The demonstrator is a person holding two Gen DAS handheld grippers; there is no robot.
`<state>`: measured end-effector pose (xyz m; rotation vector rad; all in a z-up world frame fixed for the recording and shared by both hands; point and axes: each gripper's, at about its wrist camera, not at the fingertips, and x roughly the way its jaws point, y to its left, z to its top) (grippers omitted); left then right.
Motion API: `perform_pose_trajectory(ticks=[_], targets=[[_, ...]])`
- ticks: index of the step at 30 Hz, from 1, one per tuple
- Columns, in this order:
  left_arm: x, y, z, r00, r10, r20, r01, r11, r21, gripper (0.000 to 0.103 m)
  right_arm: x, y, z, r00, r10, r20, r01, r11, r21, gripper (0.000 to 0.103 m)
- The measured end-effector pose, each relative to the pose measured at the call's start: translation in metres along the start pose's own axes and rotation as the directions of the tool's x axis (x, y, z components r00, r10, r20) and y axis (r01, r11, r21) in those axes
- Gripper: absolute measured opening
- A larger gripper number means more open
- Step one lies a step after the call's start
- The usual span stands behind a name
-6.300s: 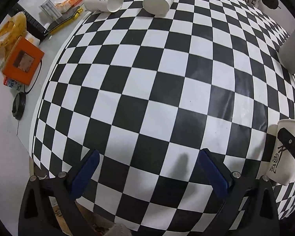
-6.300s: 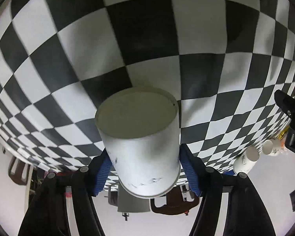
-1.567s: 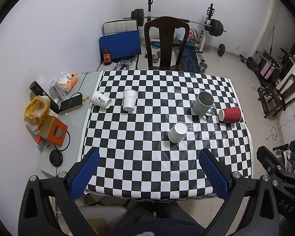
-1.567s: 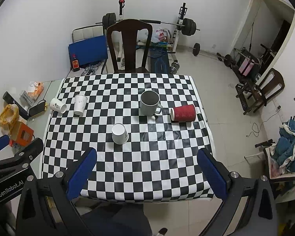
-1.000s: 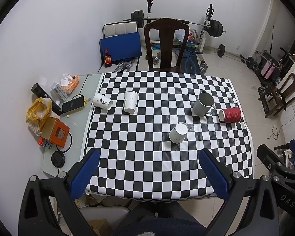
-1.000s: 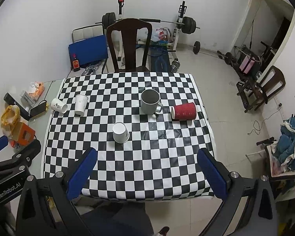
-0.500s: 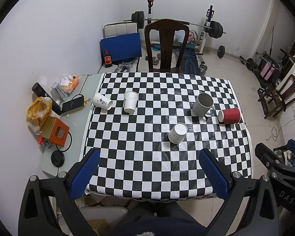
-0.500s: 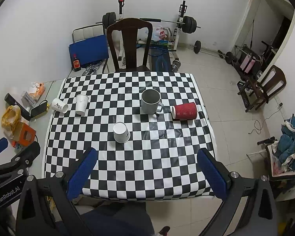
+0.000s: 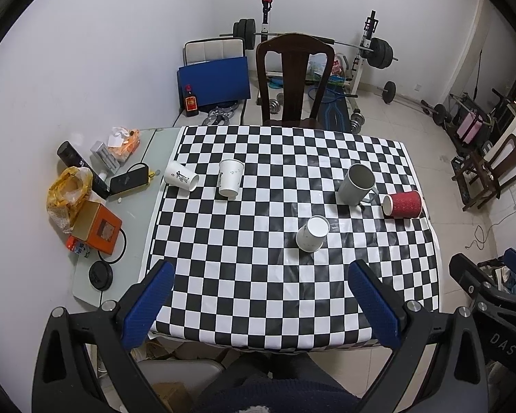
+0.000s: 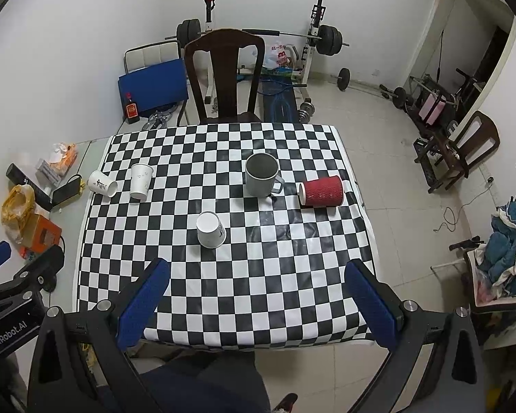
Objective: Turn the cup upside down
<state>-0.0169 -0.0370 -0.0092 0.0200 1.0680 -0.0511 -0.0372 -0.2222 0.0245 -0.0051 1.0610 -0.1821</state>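
Below me, the checkered desk [image 9: 258,289] is sitting well clear of both grippers. At its centre the white paper cup [image 10: 210,230] is resting bottom-up, so I'm judging the flip done. I'm holding the left gripper [image 9: 262,304] and right gripper [image 10: 258,304] with jaws apart, empty; next I'm only needing to withdraw.

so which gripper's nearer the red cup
Right, probably. The right gripper hangs high nearly in line with the red cup; the left gripper sits further left.
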Motion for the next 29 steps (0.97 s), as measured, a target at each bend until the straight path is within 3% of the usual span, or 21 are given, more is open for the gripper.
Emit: perform_pose_trajectory(ticks=[29], targets=[[-0.0038, 0.0009, 0.0037, 1.0, -0.002, 0.005, 0.002, 1.0, -0.004, 0.103, 0.0003, -0.0004, 0.0038, 1.0, 0.0, -0.005, 0.0, 1.0, 0.011, 0.103]])
